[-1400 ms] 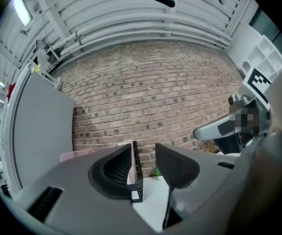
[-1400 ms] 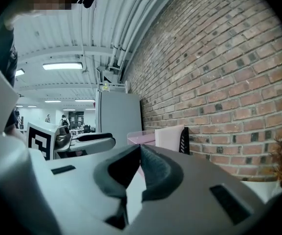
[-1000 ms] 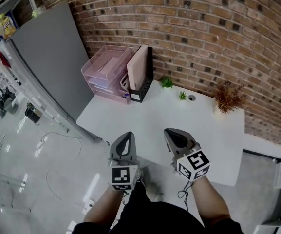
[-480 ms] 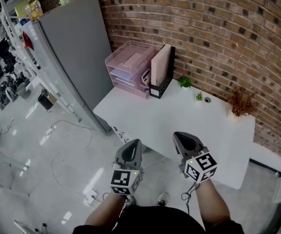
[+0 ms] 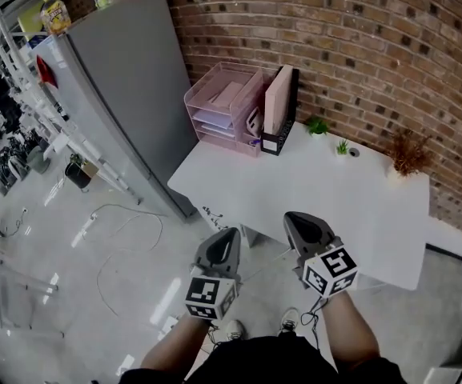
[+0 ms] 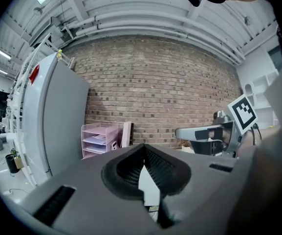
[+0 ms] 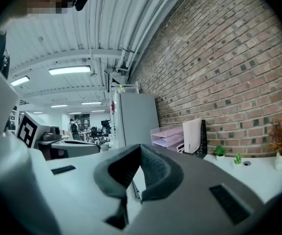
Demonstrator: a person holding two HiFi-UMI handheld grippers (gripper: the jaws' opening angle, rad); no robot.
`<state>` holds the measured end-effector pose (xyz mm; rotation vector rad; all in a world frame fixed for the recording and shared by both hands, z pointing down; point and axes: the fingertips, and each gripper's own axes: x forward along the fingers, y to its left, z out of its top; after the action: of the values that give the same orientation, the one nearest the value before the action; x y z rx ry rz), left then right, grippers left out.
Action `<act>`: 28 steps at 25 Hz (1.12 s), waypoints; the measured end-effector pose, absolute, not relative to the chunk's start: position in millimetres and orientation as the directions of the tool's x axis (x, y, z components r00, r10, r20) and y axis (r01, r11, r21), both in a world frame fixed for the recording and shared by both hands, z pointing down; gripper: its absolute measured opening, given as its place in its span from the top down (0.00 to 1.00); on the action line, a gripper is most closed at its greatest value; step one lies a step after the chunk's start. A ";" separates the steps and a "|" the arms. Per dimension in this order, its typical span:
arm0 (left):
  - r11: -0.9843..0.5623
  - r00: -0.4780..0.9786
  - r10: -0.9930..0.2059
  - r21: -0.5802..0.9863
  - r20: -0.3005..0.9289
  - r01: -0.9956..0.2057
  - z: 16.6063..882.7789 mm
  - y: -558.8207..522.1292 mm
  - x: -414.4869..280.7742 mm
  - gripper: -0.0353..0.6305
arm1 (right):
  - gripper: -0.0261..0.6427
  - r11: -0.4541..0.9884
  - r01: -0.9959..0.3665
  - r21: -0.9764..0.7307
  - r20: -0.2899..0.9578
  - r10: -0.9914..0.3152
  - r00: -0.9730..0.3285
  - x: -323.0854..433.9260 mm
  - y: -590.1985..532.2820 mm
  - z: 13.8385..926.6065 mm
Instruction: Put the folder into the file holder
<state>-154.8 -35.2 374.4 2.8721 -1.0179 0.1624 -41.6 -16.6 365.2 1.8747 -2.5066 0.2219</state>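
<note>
Starting at your left, a tall grey cabinet (image 5: 110, 78) stands against the brick wall (image 5: 359, 46), with a white table (image 5: 351, 206) beside it. At the table's back left corner sits a pink stack of letter trays (image 5: 221, 106), and just to its right stands the black file holder (image 5: 285, 130) with the pale pink folder (image 5: 278, 98) upright inside it. Your left gripper (image 5: 224, 238) hangs over the floor just short of the table's near edge, well apart from the holder. Its jaws are pressed together with nothing between them, and they touch nothing. Your right gripper (image 5: 295, 222) is beside it, at the table's near edge. Its jaws are likewise closed tight, empty, and clear of every object. In the left gripper view the closed pads meet in a straight seam, with the trays and folder small in the distance. Further right along the wall stand two small green plants (image 5: 317, 125) and a dried brown plant (image 5: 409, 152).
</note>
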 end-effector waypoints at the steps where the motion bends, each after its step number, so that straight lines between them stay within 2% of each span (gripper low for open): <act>1: -0.785 0.784 -0.608 0.051 0.126 -0.617 373.9 -36.8 -156.0 0.94 | 0.96 0.260 -0.959 -0.108 0.091 -0.958 -0.270 -44.2 -15.5 365.9; 15: -0.917 0.919 -0.386 0.077 0.075 -0.392 368.3 -19.2 -126.6 0.94 | 0.96 -0.014 -0.998 -0.063 0.096 -0.995 0.008 -23.0 38.9 354.3; 28: -0.942 0.944 -0.324 0.077 0.064 -0.328 365.4 -3.5 -133.0 0.94 | 0.96 -0.083 -0.995 -0.059 0.089 -0.993 0.077 -34.3 64.1 349.6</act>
<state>-133.0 -3.5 365.4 3.0118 -0.5058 0.0776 -34.3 64.1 349.6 2.2927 -2.1156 0.1651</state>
